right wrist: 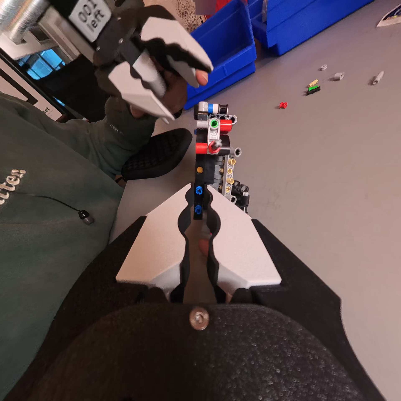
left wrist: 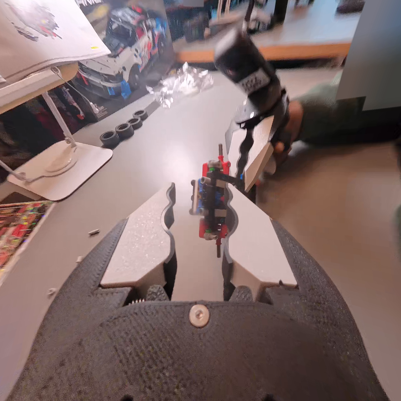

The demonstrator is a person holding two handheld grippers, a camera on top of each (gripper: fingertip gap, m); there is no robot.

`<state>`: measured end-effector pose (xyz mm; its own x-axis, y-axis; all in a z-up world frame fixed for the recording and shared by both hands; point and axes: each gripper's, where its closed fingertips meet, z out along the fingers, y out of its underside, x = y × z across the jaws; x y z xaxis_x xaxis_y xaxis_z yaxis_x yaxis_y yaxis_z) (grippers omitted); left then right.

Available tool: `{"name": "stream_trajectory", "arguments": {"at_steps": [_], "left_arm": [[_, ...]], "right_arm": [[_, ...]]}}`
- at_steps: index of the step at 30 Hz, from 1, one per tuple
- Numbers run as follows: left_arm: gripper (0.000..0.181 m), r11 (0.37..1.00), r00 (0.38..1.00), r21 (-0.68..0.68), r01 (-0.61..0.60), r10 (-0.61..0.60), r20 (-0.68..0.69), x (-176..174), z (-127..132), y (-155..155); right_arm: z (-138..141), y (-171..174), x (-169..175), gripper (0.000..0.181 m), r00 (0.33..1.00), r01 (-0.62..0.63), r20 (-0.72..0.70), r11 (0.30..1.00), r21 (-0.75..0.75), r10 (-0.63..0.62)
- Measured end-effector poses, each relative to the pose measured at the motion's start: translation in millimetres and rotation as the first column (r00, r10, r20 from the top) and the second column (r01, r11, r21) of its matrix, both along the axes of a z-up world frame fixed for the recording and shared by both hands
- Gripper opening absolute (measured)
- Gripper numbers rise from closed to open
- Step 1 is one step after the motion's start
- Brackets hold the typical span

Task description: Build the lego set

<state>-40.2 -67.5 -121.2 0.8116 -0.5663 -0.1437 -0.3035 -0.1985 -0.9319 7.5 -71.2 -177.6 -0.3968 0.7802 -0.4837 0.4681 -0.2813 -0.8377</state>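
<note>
Right gripper (right wrist: 199,200), white-fingered on black textured body: clamped on black beam of multicoloured lego assembly (right wrist: 213,152), red, grey, blue parts, raised over grey tabletop (right wrist: 325,195). Left gripper (left wrist: 199,208), same build: jaws apart, assembly between them, nearer one finger. Loose small bricks (right wrist: 312,86) beyond; blue plastic bins (right wrist: 227,54) behind.

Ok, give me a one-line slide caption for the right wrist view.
Right gripper shut on the black beam of the lego assembly, left gripper open above it.
</note>
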Motion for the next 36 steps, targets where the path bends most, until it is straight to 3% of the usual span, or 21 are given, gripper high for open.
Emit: {"name": "stream_trajectory", "arguments": {"at_steps": [2,5,7,10,13,17,20,26,29,34,36], "left_arm": [[0.044,0.997,0.982,-0.040,0.061,-0.053,0.182,-5.6,8.1,-4.8],[0.056,0.961,0.914,-0.184,0.206,-0.122,0.386,-6.4,-14.6,-10.9],[0.055,0.944,0.870,-0.168,0.284,-0.180,0.459,6.8,-15.8,-13.7],[0.054,0.963,0.912,-0.090,0.255,-0.208,0.354,24.8,-14.4,-4.5],[0.037,0.986,0.955,0.013,0.169,-0.167,0.246,26.4,-7.8,7.3],[0.031,0.985,0.985,0.140,0.098,-0.116,0.129,26.9,-1.0,10.6],[0.028,0.973,0.998,0.223,0.065,-0.060,-0.026,27.3,-5.4,12.5],[0.026,0.950,0.949,0.309,-0.032,0.126,-0.289,18.9,-23.5,26.6],[0.024,0.946,0.900,0.322,-0.033,0.169,-0.402,18.3,-35.9,31.2],[0.023,0.941,0.852,0.337,0.010,0.168,-0.495,22.3,-46.4,31.8],[0.023,0.939,0.844,0.340,0.041,0.150,-0.516,27.3,-48.6,30.0]], "right_arm": [[8.5,4.4,3.0,0.006,0.997,0.004,-0.081,1.000,0.024,-0.002],[26.5,13.3,4.8,0.006,0.965,0.058,-0.262,0.986,0.159,-0.014],[37.3,14.6,6.8,0.006,0.928,0.104,-0.373,0.958,0.267,0.003],[42.6,14.1,7.7,0.006,0.894,0.166,-0.446,0.897,0.411,0.039],[47.4,15.3,10.3,0.006,0.872,0.195,-0.486,0.867,0.458,0.060],[37.2,21.0,9.5,0.007,0.889,0.200,-0.451,0.820,0.536,0.078],[26.0,35.9,3.6,0.010,0.921,0.222,-0.388,0.809,0.544,0.008],[4.7,62.1,4.1,0.023,0.966,0.219,-0.241,0.805,0.552,-0.098],[-2.2,77.2,13.9,0.023,0.979,0.204,-0.155,0.739,0.642,-0.136],[3.7,66.0,22.8,0.026,0.980,0.201,-0.142,0.739,0.643,-0.143],[1.9,64.2,17.2,0.038,0.976,0.216,-0.172,0.679,0.701,-0.133]]}}
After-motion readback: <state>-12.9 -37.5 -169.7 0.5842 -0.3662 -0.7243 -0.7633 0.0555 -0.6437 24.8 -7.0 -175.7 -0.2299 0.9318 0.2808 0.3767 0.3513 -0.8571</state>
